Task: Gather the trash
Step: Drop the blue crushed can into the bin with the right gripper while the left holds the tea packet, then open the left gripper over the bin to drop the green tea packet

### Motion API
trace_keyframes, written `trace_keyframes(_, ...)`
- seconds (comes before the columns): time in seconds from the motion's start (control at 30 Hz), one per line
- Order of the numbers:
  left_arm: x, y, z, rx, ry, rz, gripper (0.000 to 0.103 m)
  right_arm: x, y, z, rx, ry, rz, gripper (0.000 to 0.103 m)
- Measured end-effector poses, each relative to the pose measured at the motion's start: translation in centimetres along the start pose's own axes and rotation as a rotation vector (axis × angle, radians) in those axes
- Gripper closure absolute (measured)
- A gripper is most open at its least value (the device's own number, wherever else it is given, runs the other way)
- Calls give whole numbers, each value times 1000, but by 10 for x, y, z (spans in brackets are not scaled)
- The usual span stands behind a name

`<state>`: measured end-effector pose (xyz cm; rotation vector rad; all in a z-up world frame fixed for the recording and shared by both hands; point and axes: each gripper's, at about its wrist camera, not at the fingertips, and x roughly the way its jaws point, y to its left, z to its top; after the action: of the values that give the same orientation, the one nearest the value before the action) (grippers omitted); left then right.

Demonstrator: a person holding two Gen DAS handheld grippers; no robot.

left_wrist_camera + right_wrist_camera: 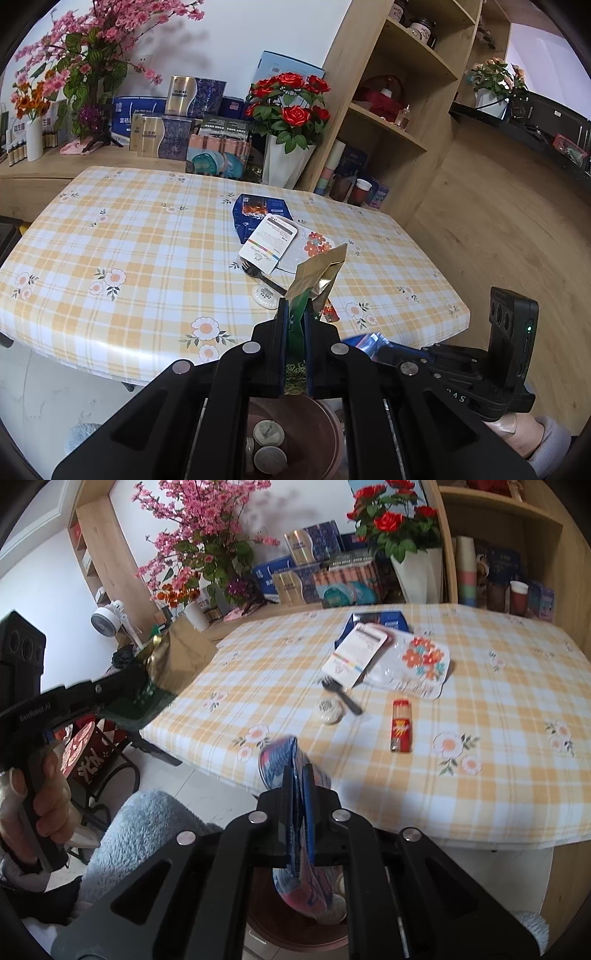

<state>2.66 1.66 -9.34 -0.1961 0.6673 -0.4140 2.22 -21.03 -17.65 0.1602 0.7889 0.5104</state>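
Gold-green foil pouch (317, 280) clamped in left gripper (295, 317); blue-pink wrapper (295, 775) pinched in right gripper (299, 779), both above brown bin (314, 435) off table's near edge. Risk: light wrapper released off-centre, bin rim missed, floor landed on.

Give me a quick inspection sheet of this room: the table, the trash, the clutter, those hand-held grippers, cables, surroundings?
Surface: checked tablecloth, flat.
Job's things: blue box, white card, floral tray, black fork, round white lid, red lighter on table; brown bin below, holding lids.
Clutter: nothing seen beyond these.
Grippers: left hand-held gripper shut on gold-green pouch; right hand-held gripper shut on blue-pink wrapper.
Cables: nothing seen.
Surroundings: rose vase, shelves, stacked boxes.
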Motion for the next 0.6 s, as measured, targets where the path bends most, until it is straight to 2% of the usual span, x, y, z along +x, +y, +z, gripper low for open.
trace_keyframes(0.07,2,1,-1,-4,5,0,95,3,-1,-1,14,2,10,80)
trace_keyframes(0.2,5,3,-2,-11,12,-1,95,0,0,1,11,-18,1,69)
trace_keyframes(0.23,5,3,-2,-11,12,-2,95,-2,0,3,10,-32,-11,60)
trace_keyframes(0.27,5,3,-3,-10,11,-2,95,-5,-1,5,8,-45,-21,44)
trace_keyframes(0.37,5,1,-4,-1,12,-1,95,-18,-1,12,-8,-116,-73,18)
trace_keyframes(0.43,6,-1,-5,9,14,-2,95,-27,-1,16,-18,-158,-105,7)
trace_keyframes(0.6,5,-6,-9,22,17,-8,95,-45,-6,25,-23,-233,-147,6)
